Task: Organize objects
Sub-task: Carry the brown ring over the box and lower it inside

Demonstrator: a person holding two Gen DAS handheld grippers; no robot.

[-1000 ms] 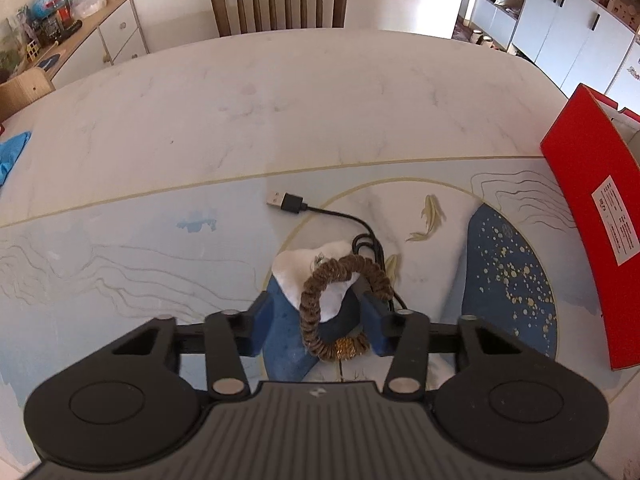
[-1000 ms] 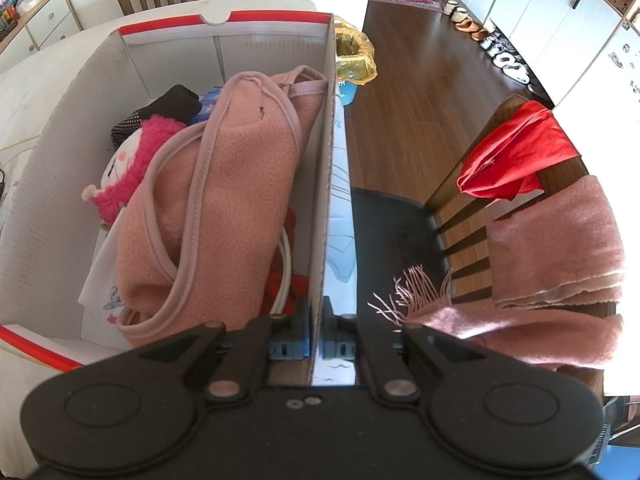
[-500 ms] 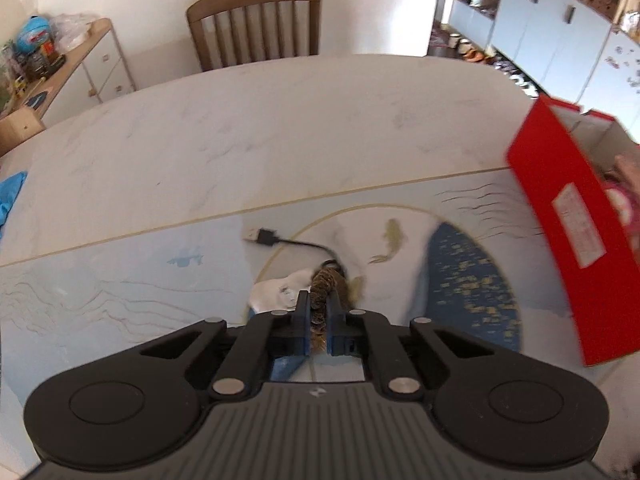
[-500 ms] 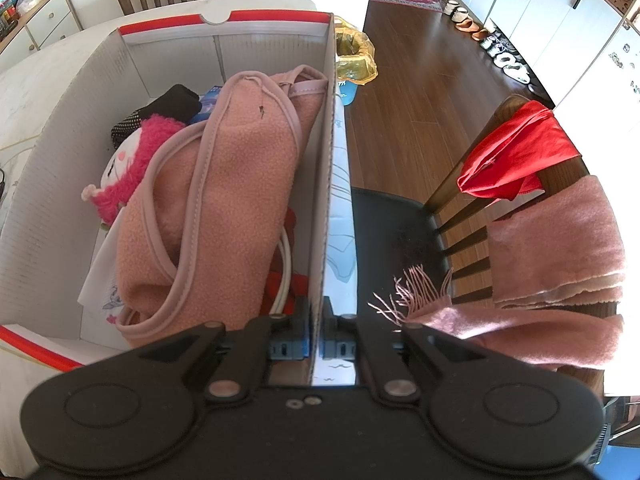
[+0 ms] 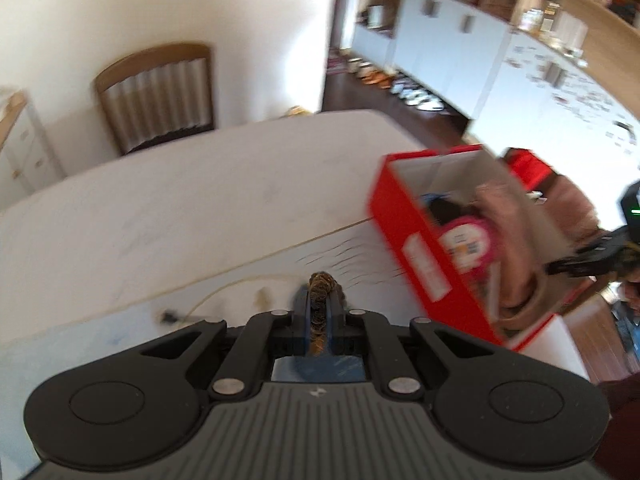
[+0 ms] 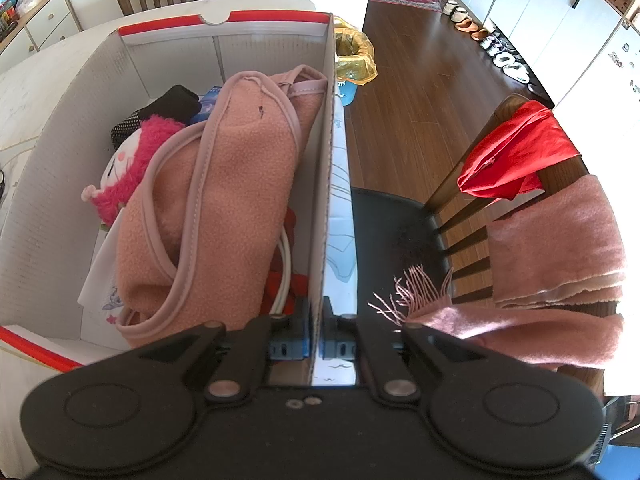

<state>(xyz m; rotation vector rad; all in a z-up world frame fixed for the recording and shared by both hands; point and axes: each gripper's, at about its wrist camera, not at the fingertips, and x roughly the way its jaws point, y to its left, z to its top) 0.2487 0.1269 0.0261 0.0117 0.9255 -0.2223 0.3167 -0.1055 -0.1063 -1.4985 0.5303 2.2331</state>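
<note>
My left gripper is shut on a brown hair scrunchie, lifted above the table; the scrunchie stands edge-on between the blue pads. To its right in the blurred left wrist view sits the red cardboard box, and beyond it my right gripper shows. My right gripper is shut on the box's right wall. The box holds a pink fleece bag, a pink plush doll, a black item and a white cable.
A USB cable plug lies on the marble table. A wooden chair stands at the far side. Beside the box, another chair carries a pink scarf and a red cloth. White cabinets line the room.
My left gripper closed on the scrunchie, lifted it off the table and swung right toward the red box. The right gripper stayed still on the box wall.
</note>
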